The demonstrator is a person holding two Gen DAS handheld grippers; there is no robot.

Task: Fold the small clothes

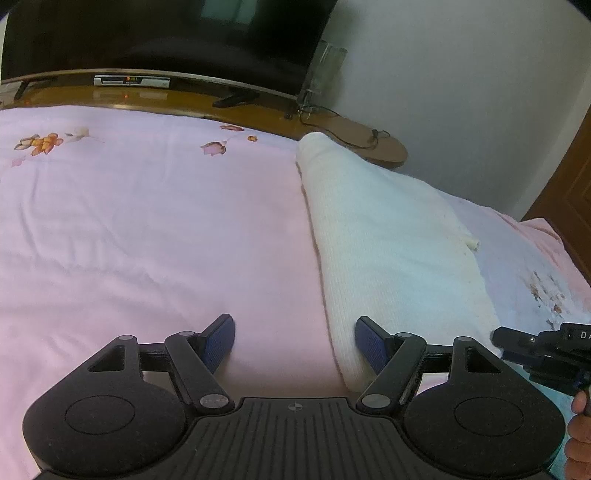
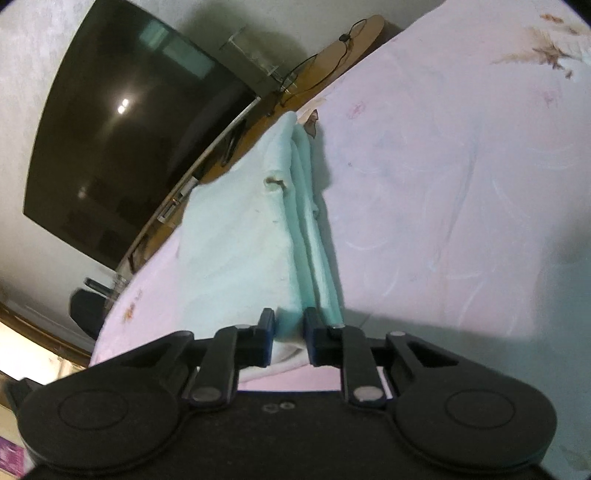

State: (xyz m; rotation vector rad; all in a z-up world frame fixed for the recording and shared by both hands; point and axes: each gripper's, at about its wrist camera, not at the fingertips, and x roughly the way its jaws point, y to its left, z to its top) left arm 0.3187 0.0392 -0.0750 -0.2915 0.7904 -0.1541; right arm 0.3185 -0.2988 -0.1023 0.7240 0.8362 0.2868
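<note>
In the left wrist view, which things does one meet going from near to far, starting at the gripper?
left gripper, open → pink bedsheet → wooden TV stand → black television.

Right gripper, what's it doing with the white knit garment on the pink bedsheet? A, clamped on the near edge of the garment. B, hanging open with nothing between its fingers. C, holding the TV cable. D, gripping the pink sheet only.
A: the right gripper has its jaws closed on the near edge of the white knit garment, while the left gripper stands open over the pink bedsheet.
</note>
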